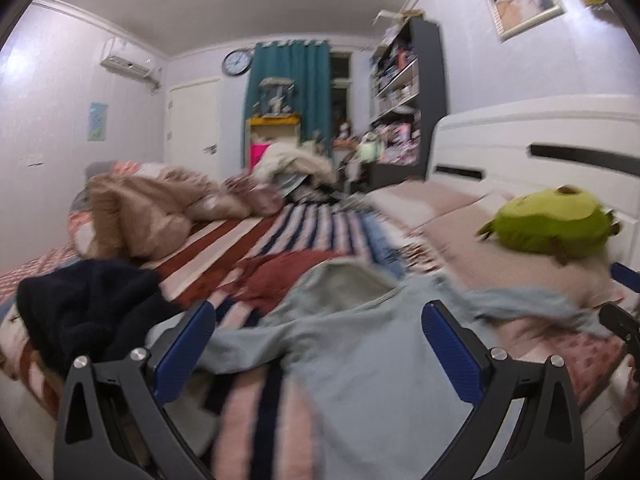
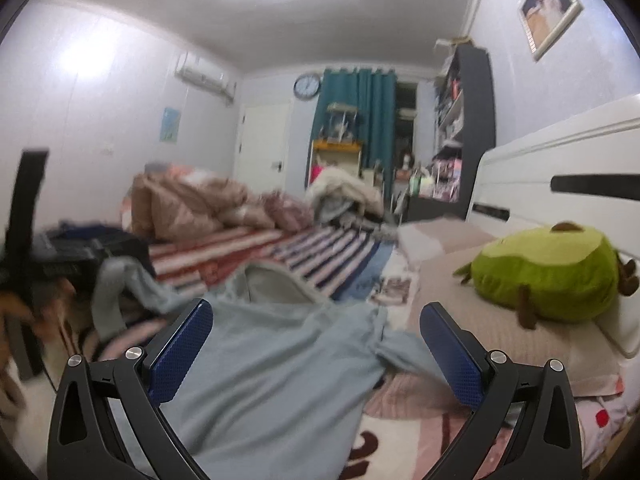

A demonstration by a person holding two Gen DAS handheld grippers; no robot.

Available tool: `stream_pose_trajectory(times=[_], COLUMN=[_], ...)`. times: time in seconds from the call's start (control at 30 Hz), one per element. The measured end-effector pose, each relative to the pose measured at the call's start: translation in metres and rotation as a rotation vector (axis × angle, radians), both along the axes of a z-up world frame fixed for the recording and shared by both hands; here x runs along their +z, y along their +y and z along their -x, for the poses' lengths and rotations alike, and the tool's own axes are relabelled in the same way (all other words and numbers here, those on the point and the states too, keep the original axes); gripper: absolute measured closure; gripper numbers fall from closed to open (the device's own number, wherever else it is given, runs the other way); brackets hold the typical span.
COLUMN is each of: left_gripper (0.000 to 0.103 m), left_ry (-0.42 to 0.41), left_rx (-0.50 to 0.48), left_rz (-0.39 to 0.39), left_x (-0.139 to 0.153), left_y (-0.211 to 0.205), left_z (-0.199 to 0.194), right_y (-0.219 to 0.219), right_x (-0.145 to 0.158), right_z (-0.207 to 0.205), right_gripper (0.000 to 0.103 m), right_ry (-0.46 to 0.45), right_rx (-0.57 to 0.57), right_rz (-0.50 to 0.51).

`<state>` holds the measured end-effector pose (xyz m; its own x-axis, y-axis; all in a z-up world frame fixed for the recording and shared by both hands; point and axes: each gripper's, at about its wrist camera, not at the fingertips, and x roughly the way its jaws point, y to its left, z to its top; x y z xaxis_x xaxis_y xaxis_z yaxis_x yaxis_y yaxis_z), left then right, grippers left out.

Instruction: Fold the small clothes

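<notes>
A light blue hooded top [image 1: 352,368] lies spread on the bed, hood [image 1: 348,284] pointing away from me. My left gripper [image 1: 318,344] hangs open just above the top's body, with nothing between its blue pads [image 1: 184,352]. In the right wrist view the same top [image 2: 260,364] runs under my right gripper [image 2: 316,344], which is also open and holds nothing. One sleeve [image 2: 400,350] trails right towards the right pad [image 2: 448,352]. The other sleeve [image 2: 116,288] is bunched at the left. Both views are blurred by motion.
A red garment [image 1: 288,276] and a dark navy garment [image 1: 88,308] lie on the striped blanket [image 1: 248,240] beyond the top. A green plush toy [image 1: 552,224] rests on the pillows by the white headboard [image 1: 520,136]. Rumpled beige bedding [image 1: 152,208] fills the far end.
</notes>
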<state>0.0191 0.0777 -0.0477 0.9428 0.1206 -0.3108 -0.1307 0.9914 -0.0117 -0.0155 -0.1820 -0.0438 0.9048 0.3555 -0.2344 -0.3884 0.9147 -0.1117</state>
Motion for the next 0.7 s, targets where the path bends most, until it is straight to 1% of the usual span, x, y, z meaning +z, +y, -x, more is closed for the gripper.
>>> stream_pose_trajectory(times=[0.07, 0.13, 0.23, 0.27, 0.3, 0.33, 0.37, 0.43, 0.47, 0.5, 0.53, 0.57, 0.6, 0.7], left_gripper=[0.001, 0.001, 0.002, 0.008, 0.016, 0.019, 0.022, 0.023, 0.027, 0.039, 0.043, 0.045, 0.045, 0.045], left_ry=[0.049, 0.082, 0.163, 0.179, 0.195, 0.213, 0.223, 0.246, 0.255, 0.271, 0.284, 0.289, 0.291, 0.297], left_rx=[0.037, 0.078, 0.137, 0.146, 0.156, 0.162, 0.159, 0.146, 0.139, 0.122, 0.109, 0.100, 0.093, 0.133], left_rz=[0.017, 0.033, 0.046, 0.042, 0.038, 0.031, 0.023, -0.003, -0.014, -0.008, 0.010, 0.031, 0.055, 0.078], left_x=[-0.014, -0.026, -0.055, -0.062, -0.068, -0.076, -0.082, -0.088, -0.091, -0.096, -0.098, -0.101, -0.106, -0.115], left_y=[0.028, 0.047, 0.080, 0.083, 0.088, 0.092, 0.091, 0.085, 0.081, 0.078, 0.077, 0.077, 0.078, 0.083], left_z=[-0.001, -0.002, -0.004, -0.004, -0.005, -0.007, -0.008, -0.015, -0.018, -0.021, -0.022, -0.022, -0.022, -0.020], right_y=[0.002, 0.002, 0.001, 0.002, 0.003, 0.002, 0.004, 0.006, 0.007, 0.008, 0.009, 0.010, 0.010, 0.013], right_x=[-0.017, -0.031, -0.049, -0.053, -0.057, -0.059, -0.061, -0.063, -0.064, -0.065, -0.065, -0.064, -0.064, -0.064], right_z=[-0.014, -0.025, -0.040, -0.043, -0.047, -0.048, -0.051, -0.057, -0.058, -0.059, -0.059, -0.059, -0.058, -0.057], right_gripper=[0.000, 0.000, 0.000, 0.000, 0.000, 0.000, 0.000, 0.000, 0.000, 0.000, 0.000, 0.000, 0.000, 0.000], right_ry=[0.047, 0.097, 0.173, 0.185, 0.198, 0.204, 0.210, 0.223, 0.226, 0.228, 0.230, 0.235, 0.236, 0.238], right_rx=[-0.015, 0.000, 0.027, 0.030, 0.031, 0.031, 0.031, 0.035, 0.036, 0.036, 0.037, 0.040, 0.044, 0.050], right_rz=[0.022, 0.008, -0.029, -0.036, -0.044, -0.048, -0.052, -0.058, -0.060, -0.060, -0.061, -0.061, -0.060, -0.050])
